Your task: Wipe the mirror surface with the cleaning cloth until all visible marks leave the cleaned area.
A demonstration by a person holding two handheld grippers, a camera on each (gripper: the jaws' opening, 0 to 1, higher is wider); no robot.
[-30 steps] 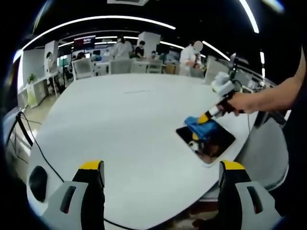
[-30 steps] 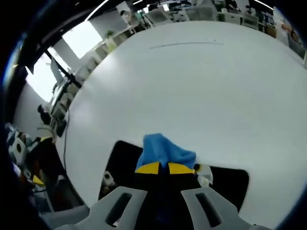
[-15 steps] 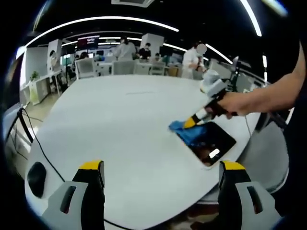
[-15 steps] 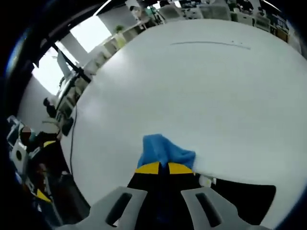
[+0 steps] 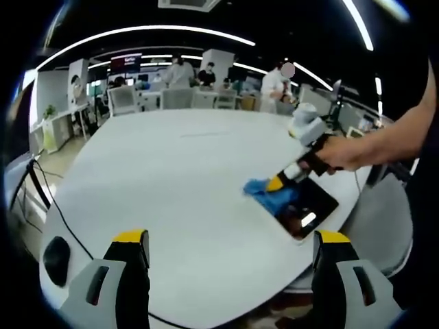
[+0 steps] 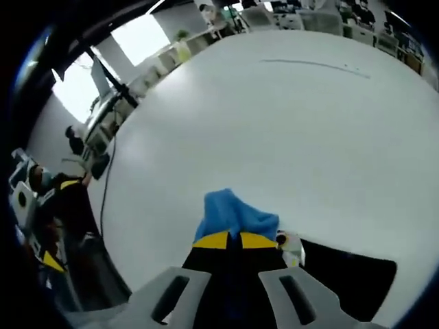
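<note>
One blue cloth [image 6: 236, 215] pinched by right gripper [image 6: 229, 239], on mirror [image 5: 306, 203]

We are looking at a broad white counter [image 5: 171, 178] with a black cable [image 5: 58, 216] trailing over its near edge beside a dark oval object [image 5: 55, 260]. Beyond it, people are standing among white chairs [image 5: 175, 96] and desks, and a potted plant [image 5: 46, 112] is sitting by the window.

My right gripper [image 6: 228, 240] is covering the mirror's [image 6: 343, 274] near part; the cloth [image 6: 233, 214] is hiding its far left corner. Marks on the glass are blurring beyond reading.
</note>
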